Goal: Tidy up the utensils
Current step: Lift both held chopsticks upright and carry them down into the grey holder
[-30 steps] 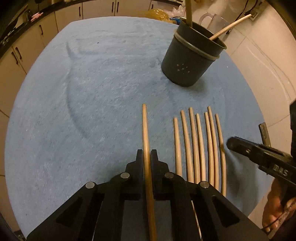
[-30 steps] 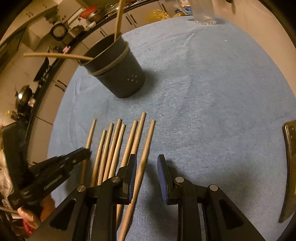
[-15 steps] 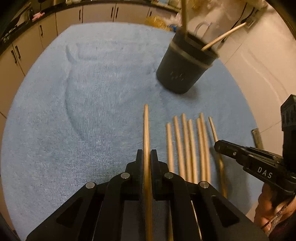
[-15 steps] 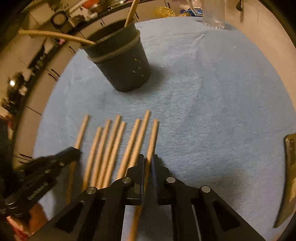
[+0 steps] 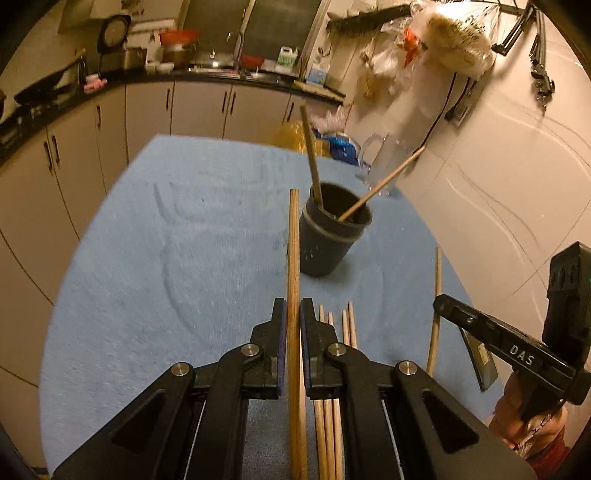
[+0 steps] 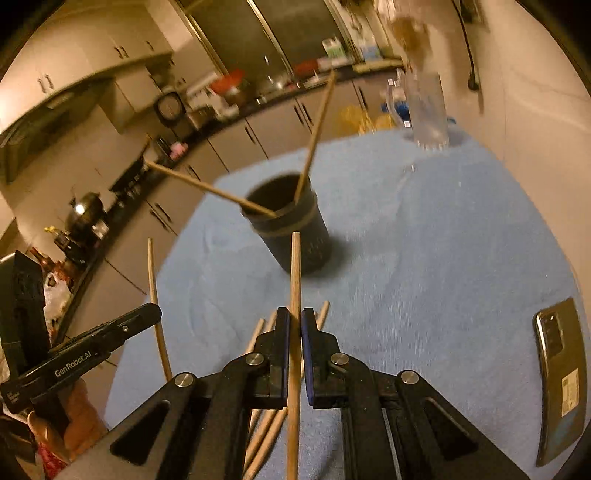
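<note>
We found the left gripper (image 5: 292, 325) raised above the surface, jaws closed tight with a chopstick (image 5: 293, 266) clamped between them. The right gripper (image 6: 294, 332) was likewise lifted, jaws closed on a second chopstick (image 6: 294, 280). Both pointed forward, roughly level, side by side.

Two chopsticks (image 5: 312, 158) stand in one dark holder (image 5: 330, 236), two are gripped (one per gripper), four lie on the cloth (image 5: 147, 258).

We're in a home kitchen: cabinets (image 5: 147, 110) under a dark counter (image 5: 221, 75), a wok (image 5: 40, 86), and a clock (image 5: 115, 31).
</note>
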Motion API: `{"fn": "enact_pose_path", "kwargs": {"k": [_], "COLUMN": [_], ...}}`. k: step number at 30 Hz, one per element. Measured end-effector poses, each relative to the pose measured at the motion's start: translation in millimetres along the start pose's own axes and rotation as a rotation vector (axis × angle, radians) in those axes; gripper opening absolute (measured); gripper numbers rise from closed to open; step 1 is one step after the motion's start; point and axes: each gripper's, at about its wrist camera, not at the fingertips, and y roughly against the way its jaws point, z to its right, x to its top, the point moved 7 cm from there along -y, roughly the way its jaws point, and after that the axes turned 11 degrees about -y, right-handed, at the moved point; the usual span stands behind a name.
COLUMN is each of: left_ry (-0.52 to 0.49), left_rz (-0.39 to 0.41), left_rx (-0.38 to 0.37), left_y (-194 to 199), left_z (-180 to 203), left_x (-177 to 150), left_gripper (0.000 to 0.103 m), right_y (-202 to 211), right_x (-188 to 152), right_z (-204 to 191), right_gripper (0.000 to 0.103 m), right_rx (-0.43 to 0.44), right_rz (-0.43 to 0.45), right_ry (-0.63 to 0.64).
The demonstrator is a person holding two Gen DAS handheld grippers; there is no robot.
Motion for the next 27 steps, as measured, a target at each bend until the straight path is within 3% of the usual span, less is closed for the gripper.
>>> {"fn": "enact_pose_path", "kwargs": {"k": [8,27], "left_ry": [-0.020,-0.060], "left_rz": [0.045,0.093], "left_rx": [0.000,0.005], "left_y": [23.3,36.6], "left_z": [4.8,19.7], "left_x": [10.3,32.6], "left_gripper": [0.006,0.006], "right_y": [36.8,59.9], "right_x": [18.4,36.5], "right_z": [-13.2,-16.3], "right_gripper": [0.007,0.007], "right_rx": [0.063,0.091], "right_rz": [0.126,0.188], "right_ry": [0.034,0.032]}}
